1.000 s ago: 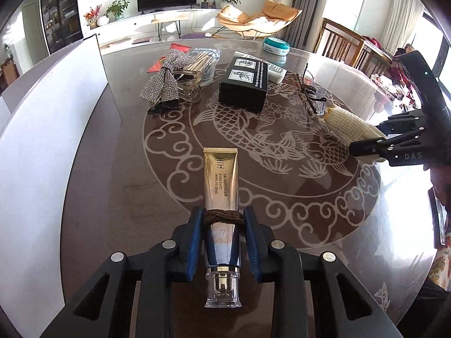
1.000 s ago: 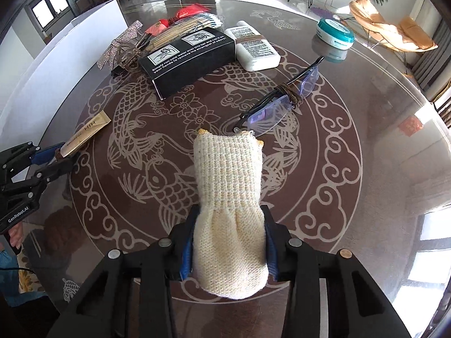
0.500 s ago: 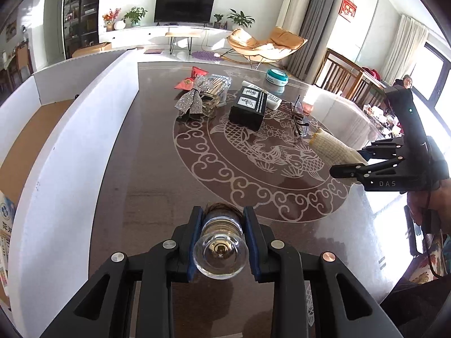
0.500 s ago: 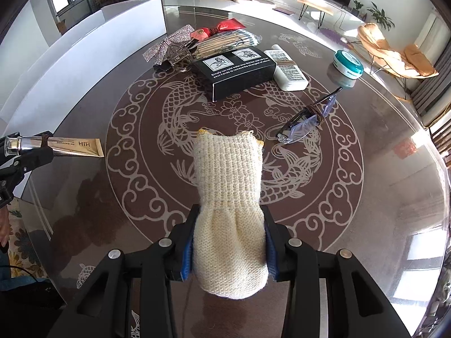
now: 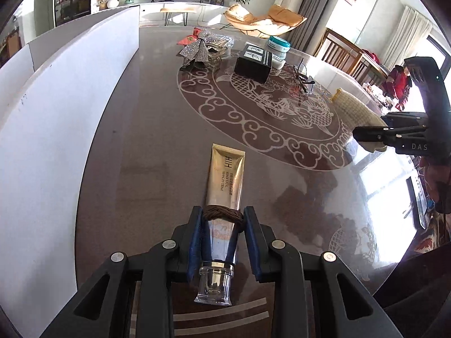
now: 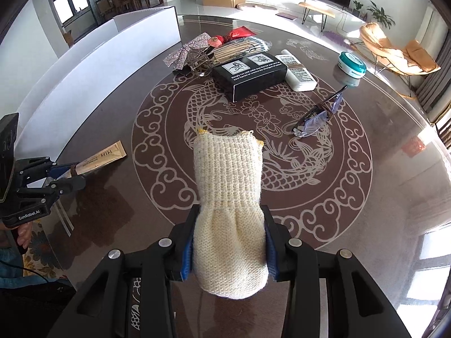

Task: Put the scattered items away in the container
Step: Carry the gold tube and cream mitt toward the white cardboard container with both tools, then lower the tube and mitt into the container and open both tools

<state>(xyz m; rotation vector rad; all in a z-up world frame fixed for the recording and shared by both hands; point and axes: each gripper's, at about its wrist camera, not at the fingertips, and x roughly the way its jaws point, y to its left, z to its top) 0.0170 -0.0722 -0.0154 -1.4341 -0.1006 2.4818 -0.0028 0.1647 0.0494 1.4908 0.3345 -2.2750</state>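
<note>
1. the left gripper point(image 5: 222, 219) is pinching a gold cosmetic tube with a clear cap point(image 5: 225, 174) above the dark patterned glass table point(image 5: 157, 146), beside the white box wall point(image 5: 56, 118).
2. the right gripper point(image 6: 229, 225) is clamping a cream knitted glove point(image 6: 228, 186).
3. only the right wrist view is showing the teal round tin point(image 6: 352, 62) clearly and the tinted glasses point(image 6: 318, 115) whole.

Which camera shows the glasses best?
The right wrist view. There the glasses lie open to sight on the table, with blue lenses, dark arms and a brown band round them all clear. In the left wrist view the glasses are far off, small and seen nearly end-on.
</note>
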